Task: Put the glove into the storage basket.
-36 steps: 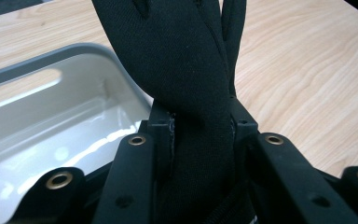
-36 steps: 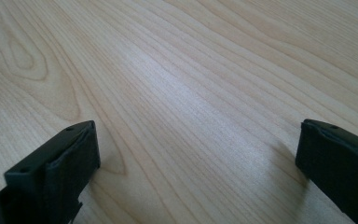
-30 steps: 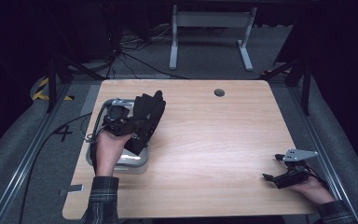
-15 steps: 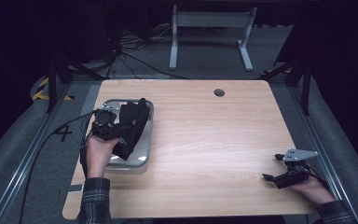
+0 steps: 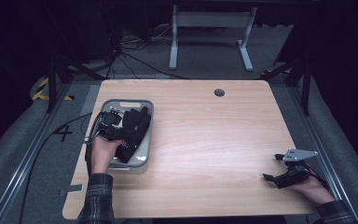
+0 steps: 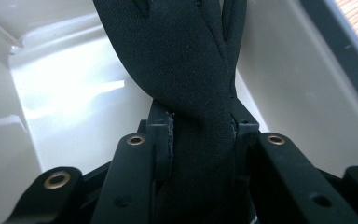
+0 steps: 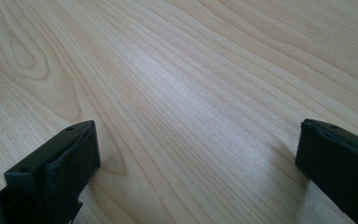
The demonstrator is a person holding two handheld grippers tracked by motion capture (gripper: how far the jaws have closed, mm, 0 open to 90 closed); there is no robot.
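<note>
A black glove (image 5: 134, 130) hangs into a grey plastic tray (image 5: 145, 108) at the table's left side. My left gripper (image 5: 121, 133) is shut on the glove, over the tray. In the left gripper view both jaws press the black glove (image 6: 193, 70) between them, and the glove's fingers point away toward the tray's pale floor (image 6: 65, 88). My right gripper (image 5: 271, 178) rests low near the table's front right corner, held by a hand. In the right gripper view its jaws stand wide apart over bare wood, and the gripper (image 7: 198, 154) is open with nothing between them.
The wooden table (image 5: 205, 140) has a round cable hole (image 5: 219, 92) near its far edge. A white metal stand (image 5: 209, 23) stands on the floor beyond the table. Cables lie on the floor at the back left.
The left hand has carried the glove leftward and down, from above the tray's right edge into the tray. The right gripper has stayed in place.
</note>
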